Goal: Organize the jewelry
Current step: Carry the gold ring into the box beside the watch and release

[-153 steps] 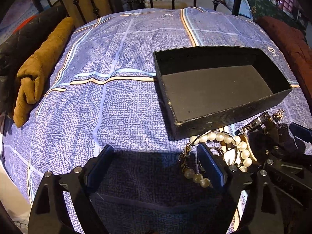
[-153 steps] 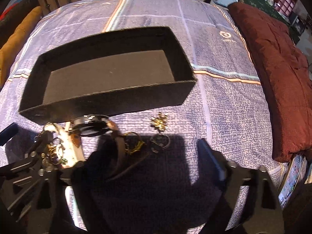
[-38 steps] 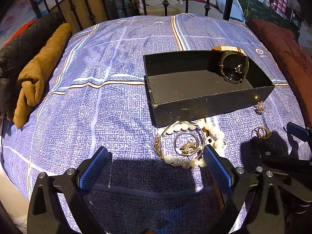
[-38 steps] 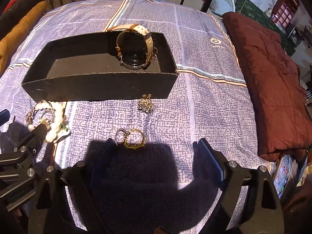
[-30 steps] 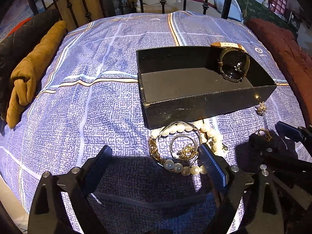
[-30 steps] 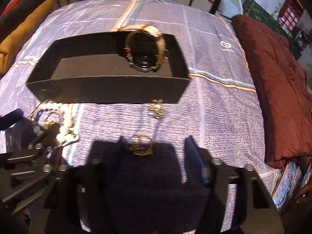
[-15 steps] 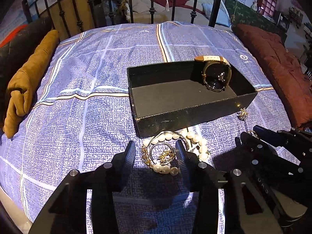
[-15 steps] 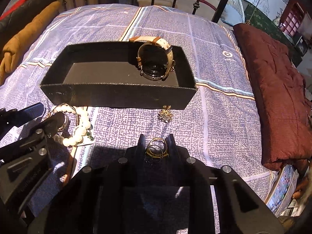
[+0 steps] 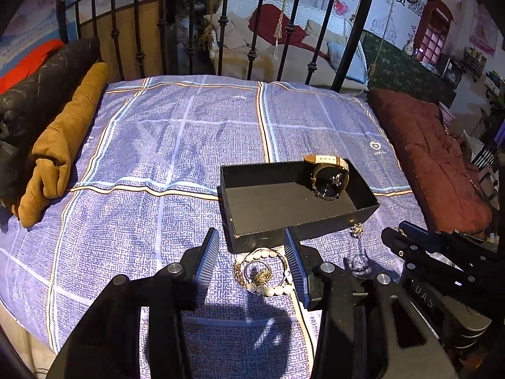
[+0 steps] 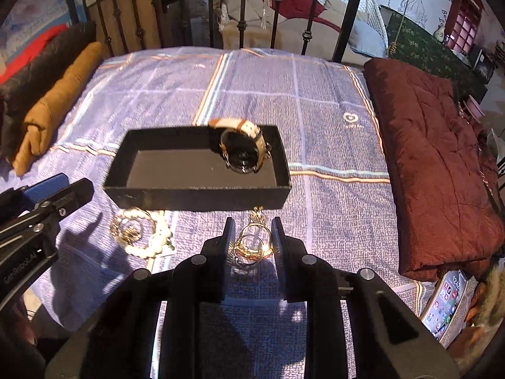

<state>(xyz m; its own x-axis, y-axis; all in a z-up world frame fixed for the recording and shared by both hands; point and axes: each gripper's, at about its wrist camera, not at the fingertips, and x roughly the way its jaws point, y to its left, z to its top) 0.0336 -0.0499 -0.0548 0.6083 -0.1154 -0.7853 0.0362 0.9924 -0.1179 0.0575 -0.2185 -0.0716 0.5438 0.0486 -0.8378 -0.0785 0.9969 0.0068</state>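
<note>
A black tray (image 9: 240, 186) (image 10: 195, 194) lies on the blue bedspread with a tan-strapped watch (image 9: 329, 178) (image 10: 244, 148) leaning in its right end. My right gripper (image 10: 252, 237) is shut on the gold rings (image 10: 252, 246) and holds them above the bedspread, in front of the tray. A gold brooch (image 9: 357, 230) (image 10: 257, 213) lies by the tray's front wall. The pearl bracelet pile (image 9: 263, 273) (image 10: 142, 233) lies on the bedspread, below and between the fingers of my half-open left gripper (image 9: 252, 262), which holds nothing.
A rolled tan cloth (image 9: 60, 145) and dark bedding (image 9: 38, 94) lie along the left edge. A maroon quilt (image 10: 435, 164) fills the right side. A phone (image 10: 445, 303) lies at the near right. Iron bed rails (image 9: 252, 31) stand at the back.
Both grippers narrowed and rose away from the bed. The right gripper closed on the gold rings and lifted them. The left gripper narrowed, then widened a little; the pearl pile stays on the bed.
</note>
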